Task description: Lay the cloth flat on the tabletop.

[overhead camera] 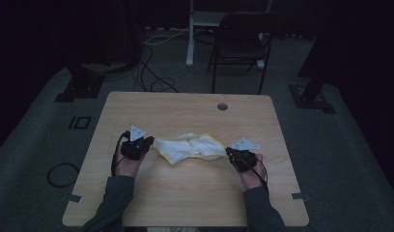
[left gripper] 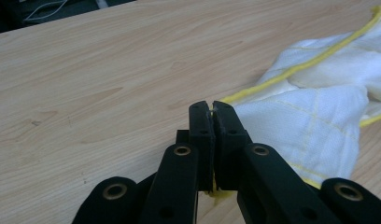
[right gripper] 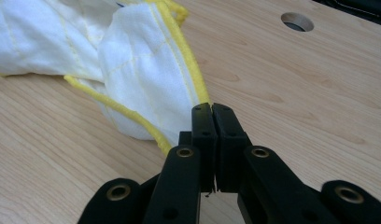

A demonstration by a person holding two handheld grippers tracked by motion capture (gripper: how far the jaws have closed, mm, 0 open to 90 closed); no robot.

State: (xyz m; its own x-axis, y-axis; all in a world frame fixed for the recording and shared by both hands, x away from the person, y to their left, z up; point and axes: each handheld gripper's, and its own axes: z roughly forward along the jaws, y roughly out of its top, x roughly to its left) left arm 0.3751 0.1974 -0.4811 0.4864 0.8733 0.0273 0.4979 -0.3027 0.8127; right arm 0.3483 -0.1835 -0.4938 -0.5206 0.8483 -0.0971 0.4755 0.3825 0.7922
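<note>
Two grippers pinch opposite ends of one white cloth with yellow hem [overhead camera: 190, 147], which lies crumpled on the wooden table [overhead camera: 185, 193] with its long axis running straight from one gripper to the other. Left gripper [left gripper: 212, 105] has its jaws closed on the yellow hem, the cloth spreading ahead and to the right of its tips. Right gripper [right gripper: 211, 107] is likewise clamped on the hem, the cloth extending ahead and to the left of it.
</note>
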